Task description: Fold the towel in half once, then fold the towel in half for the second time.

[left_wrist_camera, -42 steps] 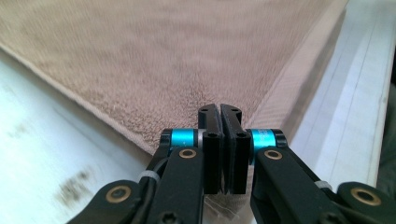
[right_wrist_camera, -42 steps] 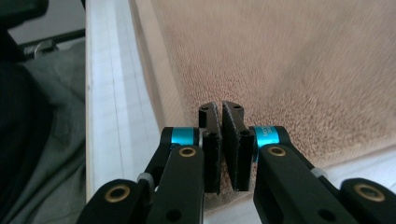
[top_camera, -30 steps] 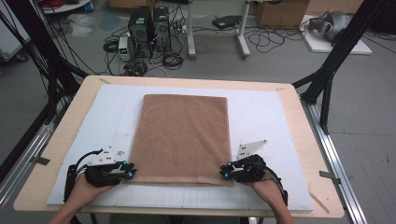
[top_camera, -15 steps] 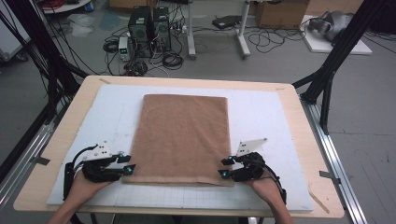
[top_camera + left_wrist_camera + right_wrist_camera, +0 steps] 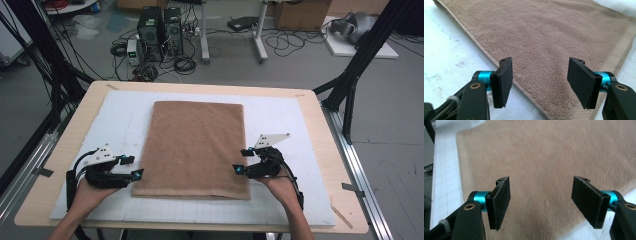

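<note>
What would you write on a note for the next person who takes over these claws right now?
Left claw: open, nothing in it; its jaws have just been opening. It sits at the towel's near left corner.
Right claw: open, nothing in it; its jaws have just been opening too. It sits by the towel's near right edge.
Towel: brown, folded, lying flat on the white mat, square to it.
Done: the towel is laid down and let go.
Left: probably another fold, or just pull both claws away. I can't tell which.
</note>
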`<state>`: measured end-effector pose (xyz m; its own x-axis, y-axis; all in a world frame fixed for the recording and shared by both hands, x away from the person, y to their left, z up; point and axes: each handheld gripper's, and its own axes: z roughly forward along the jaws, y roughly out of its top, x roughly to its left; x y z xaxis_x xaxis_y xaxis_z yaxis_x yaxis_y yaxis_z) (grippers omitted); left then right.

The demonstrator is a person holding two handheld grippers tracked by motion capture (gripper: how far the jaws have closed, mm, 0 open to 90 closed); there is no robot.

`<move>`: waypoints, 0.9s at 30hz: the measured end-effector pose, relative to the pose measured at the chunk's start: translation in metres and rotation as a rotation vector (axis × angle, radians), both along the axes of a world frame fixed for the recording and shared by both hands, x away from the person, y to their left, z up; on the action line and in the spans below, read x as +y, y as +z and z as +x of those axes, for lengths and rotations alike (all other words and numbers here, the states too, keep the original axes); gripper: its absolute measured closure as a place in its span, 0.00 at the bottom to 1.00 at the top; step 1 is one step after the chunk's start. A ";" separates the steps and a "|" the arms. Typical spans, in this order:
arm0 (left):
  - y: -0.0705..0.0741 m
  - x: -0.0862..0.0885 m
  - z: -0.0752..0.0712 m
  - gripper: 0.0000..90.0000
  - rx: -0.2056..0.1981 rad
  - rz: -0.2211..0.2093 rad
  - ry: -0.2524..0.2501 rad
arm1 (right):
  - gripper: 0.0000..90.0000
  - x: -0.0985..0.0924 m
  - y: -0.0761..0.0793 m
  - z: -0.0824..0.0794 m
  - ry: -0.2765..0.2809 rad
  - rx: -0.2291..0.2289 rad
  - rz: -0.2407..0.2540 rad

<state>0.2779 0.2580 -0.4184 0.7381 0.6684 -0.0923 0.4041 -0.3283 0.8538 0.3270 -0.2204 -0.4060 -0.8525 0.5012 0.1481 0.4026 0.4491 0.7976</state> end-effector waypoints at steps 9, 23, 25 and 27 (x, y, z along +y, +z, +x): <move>0.002 0.002 -0.001 0.42 -0.001 0.009 -0.001 | 0.33 0.010 0.011 0.002 0.032 -0.030 -0.028; 0.010 0.004 0.010 0.42 -0.003 0.022 0.013 | 0.32 0.008 0.009 0.005 0.025 -0.022 -0.038; 0.013 0.004 0.012 0.42 -0.009 0.016 0.019 | 0.32 0.007 0.009 0.006 0.022 -0.024 -0.037; 0.016 0.004 0.015 0.42 -0.012 0.025 0.019 | 0.32 0.006 0.010 0.008 0.018 -0.025 -0.038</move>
